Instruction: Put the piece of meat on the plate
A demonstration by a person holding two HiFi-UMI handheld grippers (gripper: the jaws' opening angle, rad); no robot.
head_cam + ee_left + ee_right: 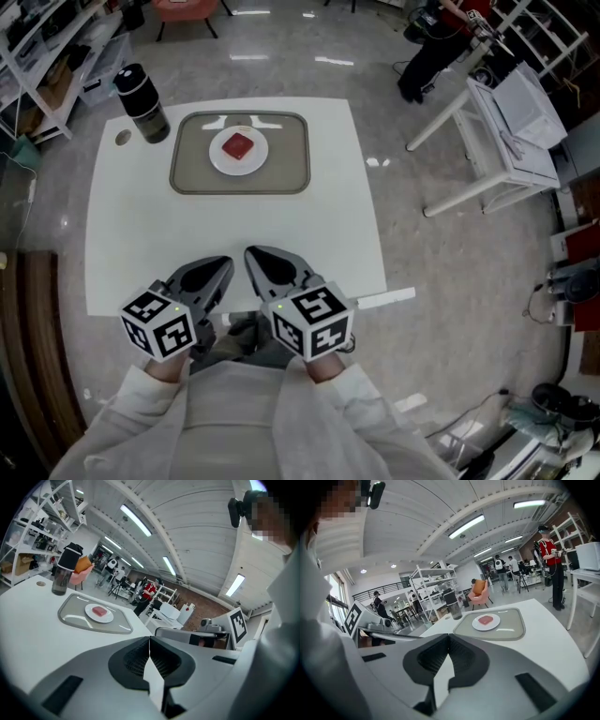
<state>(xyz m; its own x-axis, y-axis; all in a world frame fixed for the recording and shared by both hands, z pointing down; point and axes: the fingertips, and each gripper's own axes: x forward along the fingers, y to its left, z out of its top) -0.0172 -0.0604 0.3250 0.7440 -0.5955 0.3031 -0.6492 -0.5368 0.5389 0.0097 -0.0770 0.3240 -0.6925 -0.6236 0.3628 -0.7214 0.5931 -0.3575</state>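
Observation:
A red piece of meat (240, 145) lies on a small white plate (223, 156), which rests on a grey tray (187, 173) at the far side of the white table (141, 234). The meat (99, 611) and plate (107, 618) also show in the left gripper view, and the meat (485, 619) and plate (495, 623) in the right gripper view. My left gripper (223, 265) and right gripper (253, 256) sit side by side over the table's near edge, far from the tray. Both are shut with nothing between the jaws.
A dark bottle (142, 103) stands at the table's far left corner beside a small round disc (123, 138). A white folding table (506, 141) stands to the right on the floor. Shelving (47, 56) lines the left wall. People stand in the background.

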